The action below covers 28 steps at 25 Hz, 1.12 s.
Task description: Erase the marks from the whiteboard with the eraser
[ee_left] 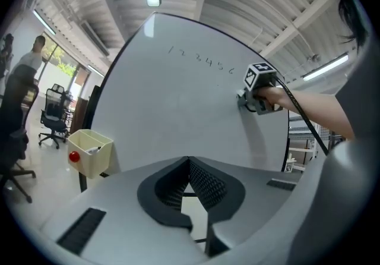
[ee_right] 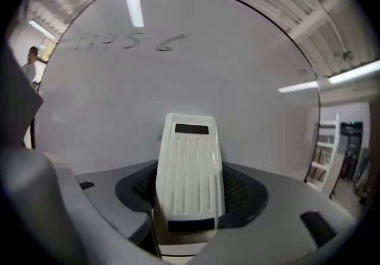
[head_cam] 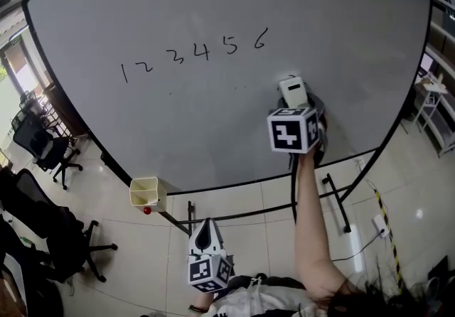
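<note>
Head view: I hold the right gripper (head_cam: 293, 101) up to the whiteboard (head_cam: 213, 3), its fingers clamped on the eraser (head_cam: 292, 88). The eraser sits below the "6", under the right end of the marks (head_cam: 195, 52), which I judge a starting position for wiping. The left gripper (head_cam: 207, 232) hangs low, below the board's bottom edge, out of the way.

Left gripper view: its fingers are closed together on nothing. Only this view shows the cream box (ee_left: 89, 150) holding a marker.

Right gripper view: the eraser's ribbed back fills the grip. Whether the eraser touches the board I cannot tell.
</note>
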{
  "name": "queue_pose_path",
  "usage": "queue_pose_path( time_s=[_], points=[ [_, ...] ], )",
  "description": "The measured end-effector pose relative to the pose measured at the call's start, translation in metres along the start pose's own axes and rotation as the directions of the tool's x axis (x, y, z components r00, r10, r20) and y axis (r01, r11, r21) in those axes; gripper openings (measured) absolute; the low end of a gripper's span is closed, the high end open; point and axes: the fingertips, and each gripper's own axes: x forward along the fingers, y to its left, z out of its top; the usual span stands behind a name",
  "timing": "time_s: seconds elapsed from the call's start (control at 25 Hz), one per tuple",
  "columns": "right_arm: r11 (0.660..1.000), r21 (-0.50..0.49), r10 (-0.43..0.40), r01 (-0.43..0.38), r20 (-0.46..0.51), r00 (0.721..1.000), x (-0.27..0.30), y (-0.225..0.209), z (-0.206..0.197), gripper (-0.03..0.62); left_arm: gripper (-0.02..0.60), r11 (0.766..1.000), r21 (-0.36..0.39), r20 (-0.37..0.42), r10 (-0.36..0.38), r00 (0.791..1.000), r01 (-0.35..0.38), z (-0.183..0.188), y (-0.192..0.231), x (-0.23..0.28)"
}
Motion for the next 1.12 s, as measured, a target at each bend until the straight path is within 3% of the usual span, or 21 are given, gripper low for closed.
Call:
queue_pose_path(
  time_s=[0.08, 0.16, 0.28, 0.36, 0.4, 0.48, 0.6, 0.68, 0.76, 0.84, 0.92, 1.0, 1.12],
  points=[
    [0.994, 0.104, -0.013, 0.015, -0.018, 1.0, 0.005, -0.032, -0.009, 0.282, -0.005, 1.0, -0.012, -0.01, -0.002, 1.0, 0.002, -0.002, 0.001, 0.0],
    [0.997, 0.08, 0.015, -0.017, 0.018, 1.0, -0.001, -0.01, 0.0, 0.279, -0.005, 1.0, -0.005, -0.011, -0.01, 1.0, 0.01, 0.001, 0.004, 0.004],
    [0.983, -0.161, 0.096, -0.084, 0.073, 0.993, -0.02, 0.071, 0.026, 0.281, -0.005, 1.0, 0.0, 0.0, -0.027, 1.0, 0.027, 0.01, 0.005, 0.017],
    [0.956, -0.278, 0.112, -0.092, 0.056, 0.992, -0.02, 0.089, 0.023, 0.281, -0.005, 0.999, -0.012, 0.017, -0.034, 0.999, 0.035, 0.017, 0.004, 0.02],
    [0.957, -0.271, 0.116, -0.101, 0.041, 0.992, -0.015, 0.08, 0.018, 0.281, -0.005, 0.999, -0.015, 0.024, -0.039, 0.999, 0.04, 0.02, 0.003, 0.02],
    [0.983, -0.145, 0.116, -0.113, 0.015, 0.993, -0.006, 0.039, 0.012, 0.284, -0.005, 0.999, -0.01, 0.025, -0.047, 0.999, 0.048, 0.022, 0.005, 0.02],
    [0.999, 0.04, 0.011, -0.011, 0.0, 1.0, -0.005, -0.039, 0.011, 0.28, -0.005, 0.999, -0.01, 0.004, -0.047, 0.999, 0.047, 0.016, 0.01, 0.018],
    [0.996, 0.089, -0.014, 0.016, -0.015, 1.0, -0.005, -0.053, 0.008, 0.278, -0.005, 0.999, -0.014, -0.005, -0.038, 0.999, 0.038, 0.013, 0.016, 0.017],
    [0.993, 0.085, 0.089, -0.086, -0.025, 0.996, -0.005, -0.011, 0.008, 0.276, -0.005, 0.999, -0.022, -0.008, -0.027, 1.0, 0.027, 0.013, 0.022, 0.018],
    [0.988, -0.064, 0.138, -0.139, -0.012, 0.99, -0.012, 0.04, 0.018, 0.276, -0.005, 0.999, -0.032, -0.003, -0.022, 1.0, 0.022, 0.014, 0.024, 0.021],
    [0.97, -0.208, 0.124, -0.125, -0.014, 0.992, -0.014, 0.06, 0.023, 0.276, -0.005, 0.999, -0.036, 0.009, -0.028, 1.0, 0.028, 0.018, 0.021, 0.023],
    [0.978, -0.183, 0.094, -0.099, -0.034, 0.995, -0.007, 0.038, 0.018, 0.276, -0.005, 0.999, -0.034, 0.019, -0.036, 0.999, 0.037, 0.022, 0.018, 0.022],
    [1.0, -0.027, -0.014, 0.012, -0.057, 0.998, -0.004, -0.04, 0.013, 0.276, -0.005, 0.999, -0.029, 0.012, -0.035, 0.999, 0.036, 0.018, 0.022, 0.018]
  ],
)
